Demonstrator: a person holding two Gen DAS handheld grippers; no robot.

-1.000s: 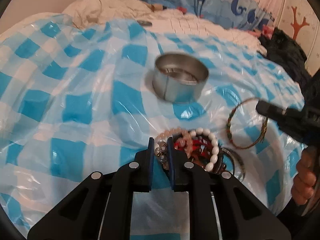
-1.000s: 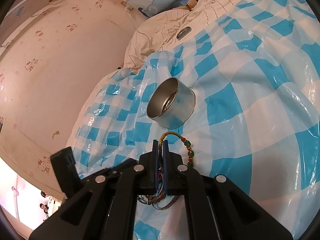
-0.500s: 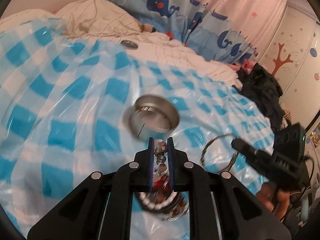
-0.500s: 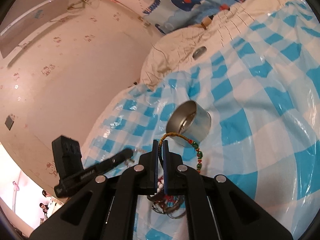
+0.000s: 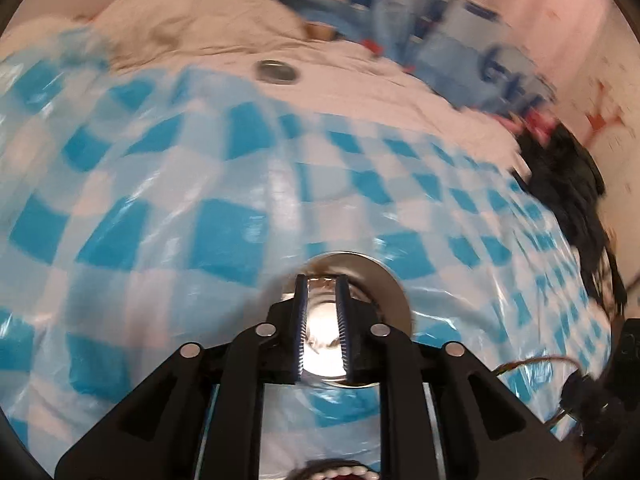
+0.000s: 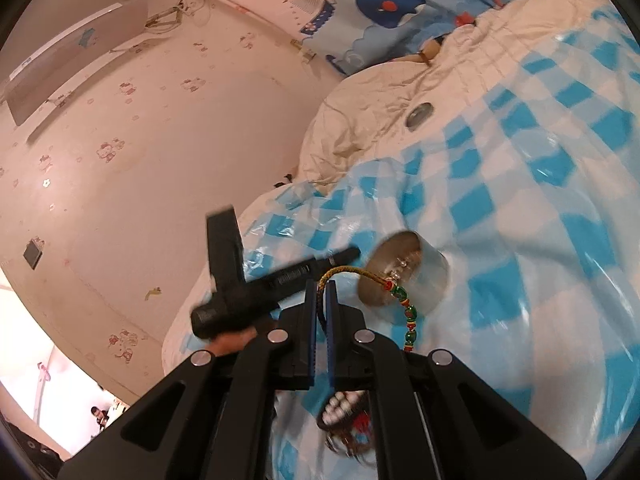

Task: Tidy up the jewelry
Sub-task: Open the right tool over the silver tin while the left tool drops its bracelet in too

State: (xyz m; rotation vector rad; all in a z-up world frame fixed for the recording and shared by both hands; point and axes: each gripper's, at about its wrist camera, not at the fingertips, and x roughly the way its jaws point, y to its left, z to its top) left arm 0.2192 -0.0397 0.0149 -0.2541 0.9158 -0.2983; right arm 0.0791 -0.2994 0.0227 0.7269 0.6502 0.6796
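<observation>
My left gripper (image 5: 322, 280) hangs over the mouth of the round metal tin (image 5: 394, 292). Its jaws are opening and nothing shows between the pads. In the right wrist view its black tip (image 6: 352, 254) sits just left of the tin (image 6: 430, 280), where small pale beads glint inside. My right gripper (image 6: 320, 286) is shut on a yellow-green cord bracelet with green and red beads (image 6: 408, 314), lifted off the sheet beside the tin. The jewelry pile with white beads (image 6: 346, 414) lies below it and shows at the bottom edge (image 5: 338, 474) in the left wrist view.
A blue-and-white checked plastic sheet (image 5: 224, 236) covers the bed. The tin's lid (image 5: 278, 71) rests on the cream quilt (image 6: 360, 120) behind it. Dark clothing (image 5: 568, 184) lies at the right edge. A pink wall (image 6: 140, 160) rises to the left of the bed.
My left gripper has swung from the jewelry pile to above the tin, and the pale beaded bracelet it gripped is gone from its pads. My right gripper has risen with the cord bracelet.
</observation>
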